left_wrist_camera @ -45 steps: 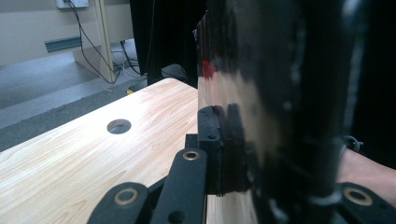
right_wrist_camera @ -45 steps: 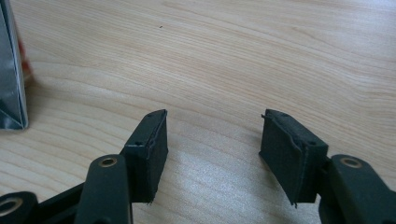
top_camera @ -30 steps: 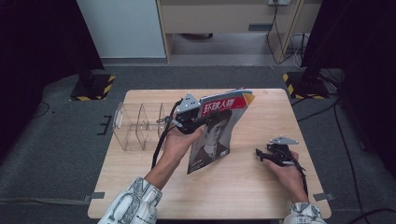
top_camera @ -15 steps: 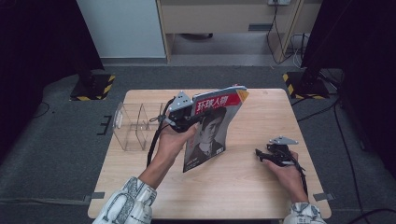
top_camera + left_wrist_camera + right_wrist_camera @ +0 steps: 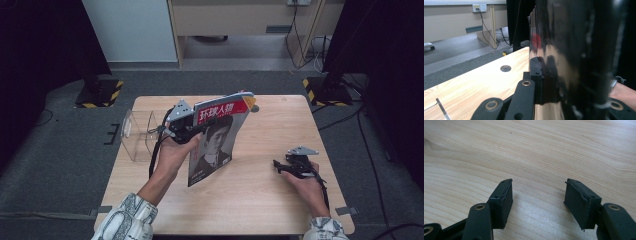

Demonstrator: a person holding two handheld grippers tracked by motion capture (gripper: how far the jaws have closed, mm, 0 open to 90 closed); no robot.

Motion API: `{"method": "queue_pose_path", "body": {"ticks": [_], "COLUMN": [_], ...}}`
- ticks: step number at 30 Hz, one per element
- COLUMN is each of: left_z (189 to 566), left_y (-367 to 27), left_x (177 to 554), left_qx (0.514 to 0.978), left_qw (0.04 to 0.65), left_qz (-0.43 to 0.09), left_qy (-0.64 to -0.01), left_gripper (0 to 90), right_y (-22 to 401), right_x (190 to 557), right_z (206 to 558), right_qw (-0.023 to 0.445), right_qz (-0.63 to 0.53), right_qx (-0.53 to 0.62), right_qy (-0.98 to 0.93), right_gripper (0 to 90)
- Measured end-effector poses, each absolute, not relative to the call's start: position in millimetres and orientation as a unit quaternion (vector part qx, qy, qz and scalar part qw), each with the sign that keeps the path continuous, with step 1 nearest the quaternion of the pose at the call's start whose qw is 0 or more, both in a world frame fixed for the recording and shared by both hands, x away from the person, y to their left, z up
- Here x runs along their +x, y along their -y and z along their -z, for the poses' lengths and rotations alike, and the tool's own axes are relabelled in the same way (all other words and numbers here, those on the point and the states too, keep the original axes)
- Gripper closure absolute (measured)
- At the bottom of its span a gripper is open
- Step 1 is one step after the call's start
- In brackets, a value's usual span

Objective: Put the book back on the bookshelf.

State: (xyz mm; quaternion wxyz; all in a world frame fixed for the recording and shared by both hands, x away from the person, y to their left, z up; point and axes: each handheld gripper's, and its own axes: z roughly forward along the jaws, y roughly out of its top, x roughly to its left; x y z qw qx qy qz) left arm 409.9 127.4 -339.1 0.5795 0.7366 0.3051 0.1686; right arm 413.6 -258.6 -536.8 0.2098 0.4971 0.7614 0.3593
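A magazine (image 5: pixel 220 135) with a red title band and a portrait on its cover hangs tilted above the middle of the wooden table (image 5: pixel 260 200). My left gripper (image 5: pixel 191 126) is shut on the magazine's upper left edge. In the left gripper view the glossy dark magazine (image 5: pixel 574 62) stands between the jaws, with one pad (image 5: pixel 536 75) pressed flat on it. My right gripper (image 5: pixel 279 165) rests low at the table's right side, pointing left. Its jaws are open with nothing between them (image 5: pixel 539 200), just bare wood below.
A clear plastic file holder (image 5: pixel 137 135) with upright dividers stands at the table's left edge, just left of my left gripper. A round hole (image 5: pixel 505 68) is cut in the tabletop near the far edge. Dark floor surrounds the table.
My left hand has carried the magazine a little to the left, toward the clear holder. The right gripper has stayed where it was.
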Motion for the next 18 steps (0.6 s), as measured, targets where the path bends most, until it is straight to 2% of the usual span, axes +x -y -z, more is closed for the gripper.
{"method": "queue_pose_path", "body": {"ticks": [18], "left_z": [339.7], "left_y": [-136.8], "left_x": [402.4], "left_qx": [0.736], "left_qw": [0.583], "left_qz": [-0.161], "left_qy": [-0.303], "left_gripper": [86.6], "right_y": [257.4], "right_x": [413.3], "right_z": [536.8], "right_qw": [0.213], "right_qz": [-0.356], "right_qx": [0.494], "right_qy": [-0.764], "right_gripper": [39.0]}}
